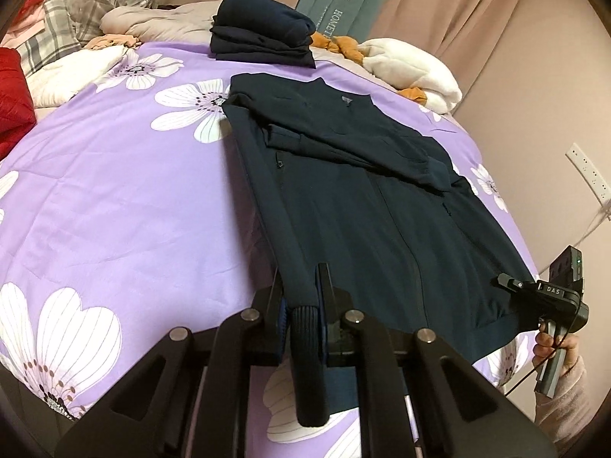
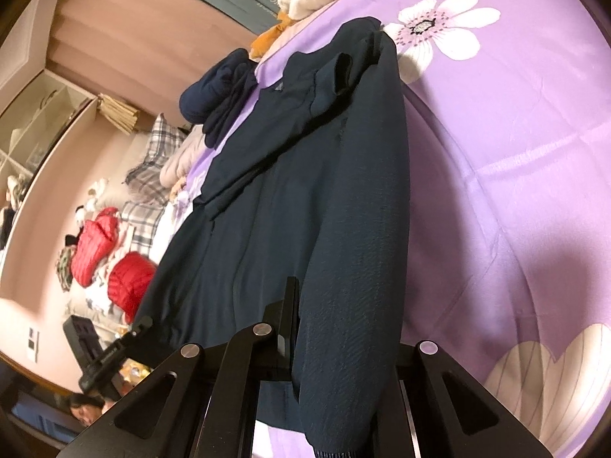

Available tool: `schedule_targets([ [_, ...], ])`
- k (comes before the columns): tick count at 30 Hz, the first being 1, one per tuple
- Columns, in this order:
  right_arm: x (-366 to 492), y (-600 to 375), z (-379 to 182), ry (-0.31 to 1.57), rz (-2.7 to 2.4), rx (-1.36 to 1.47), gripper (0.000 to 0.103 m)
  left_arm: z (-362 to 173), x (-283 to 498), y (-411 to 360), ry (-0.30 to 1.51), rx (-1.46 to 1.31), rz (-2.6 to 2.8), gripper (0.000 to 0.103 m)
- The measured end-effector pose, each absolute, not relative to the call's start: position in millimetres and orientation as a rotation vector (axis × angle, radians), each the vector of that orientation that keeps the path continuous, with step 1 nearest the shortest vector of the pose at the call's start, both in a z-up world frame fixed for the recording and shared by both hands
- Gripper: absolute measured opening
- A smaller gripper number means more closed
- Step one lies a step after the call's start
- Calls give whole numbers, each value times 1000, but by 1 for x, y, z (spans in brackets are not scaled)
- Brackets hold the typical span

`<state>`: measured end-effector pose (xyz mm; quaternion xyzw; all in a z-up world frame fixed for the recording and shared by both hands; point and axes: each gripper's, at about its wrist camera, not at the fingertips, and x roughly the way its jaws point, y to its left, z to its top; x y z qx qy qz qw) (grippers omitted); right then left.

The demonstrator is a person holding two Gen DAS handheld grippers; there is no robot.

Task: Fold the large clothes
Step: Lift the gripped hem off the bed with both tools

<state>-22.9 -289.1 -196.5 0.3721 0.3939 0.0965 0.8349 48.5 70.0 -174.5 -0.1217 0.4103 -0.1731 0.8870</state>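
A big dark navy zip-up jacket [image 1: 374,175] lies spread on a bed with a purple cover printed with large white flowers [image 1: 126,191], its sleeves folded across its front. The left hand-held gripper [image 1: 305,316] is black with two fingers, and it is squeezed tight on the ribbed bottom hem at one corner of the jacket, so the cloth bunches between the fingers and hangs a little past them. The right hand-held gripper [image 2: 328,328] is also pinched shut on the jacket, at the other bottom corner, and the navy cloth drapes over it and hides one finger. In the left view this right hand-held gripper [image 1: 511,282] shows at the jacket's far hem corner, held by a hand [image 1: 550,343] in a pale pink fuzzy sleeve. Past the jacket's collar sits a neat stack of folded dark navy clothes [image 1: 263,34]. Beside that stack lies a soft white and orange blanket [image 1: 412,65]. On the other side of the jacket, near the bed's edge, lie a red puffy coat [image 1: 11,91] and grey checked pillows [image 1: 57,26].
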Motion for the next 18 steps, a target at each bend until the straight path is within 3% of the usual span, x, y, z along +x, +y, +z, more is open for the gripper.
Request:
schedule_targets([
  [16, -27, -296, -203, 851, 197, 837, 12, -192, 63, 72, 924, -248, -313, 13],
  [18, -27, -298, -204, 853, 196, 838, 12, -195, 67, 74, 938, -255, -304, 17],
])
